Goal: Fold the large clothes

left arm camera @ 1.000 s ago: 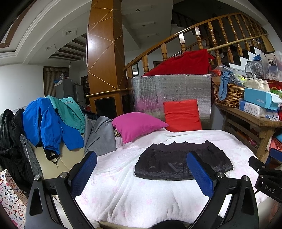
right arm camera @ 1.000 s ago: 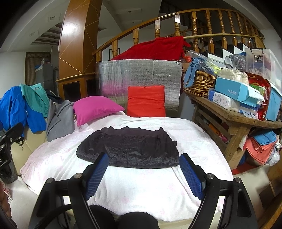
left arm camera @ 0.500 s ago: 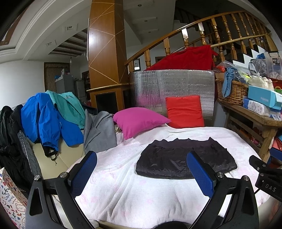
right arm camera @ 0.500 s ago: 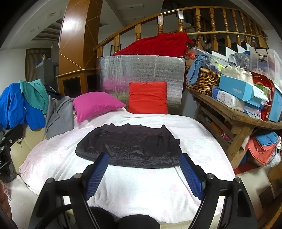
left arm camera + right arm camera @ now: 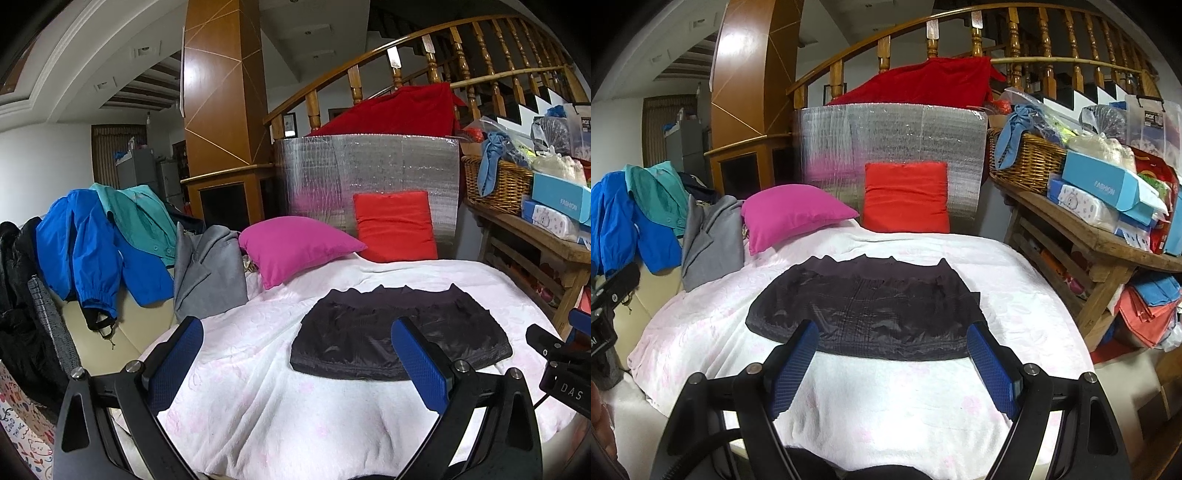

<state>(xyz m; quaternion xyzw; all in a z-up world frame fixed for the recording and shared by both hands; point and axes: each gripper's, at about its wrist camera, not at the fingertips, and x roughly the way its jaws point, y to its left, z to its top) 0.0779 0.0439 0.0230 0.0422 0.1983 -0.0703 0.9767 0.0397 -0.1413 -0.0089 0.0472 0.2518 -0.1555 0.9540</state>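
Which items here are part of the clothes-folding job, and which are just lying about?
Job: black garment folded flat on the white blanket; left gripper and right gripper, both open, empty.

Lying about: pink pillow, red cushion, grey garment, blue jacket, wicker basket.

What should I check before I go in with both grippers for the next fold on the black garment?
1. Left gripper open and empty: ok.
2. Right gripper open and empty: ok.
3. Black shiny folded garment lying flat on the white and pink blanket: ok, only shallow wrinkles.
4. Near hem free to grab: ok, nothing lies on it and both grippers are short of it.
5. Magenta pillow and red square cushion clear of the garment: ok, both sit behind it, apart.
6. Layers underneath lined up: cannot tell, only the top layer shows.
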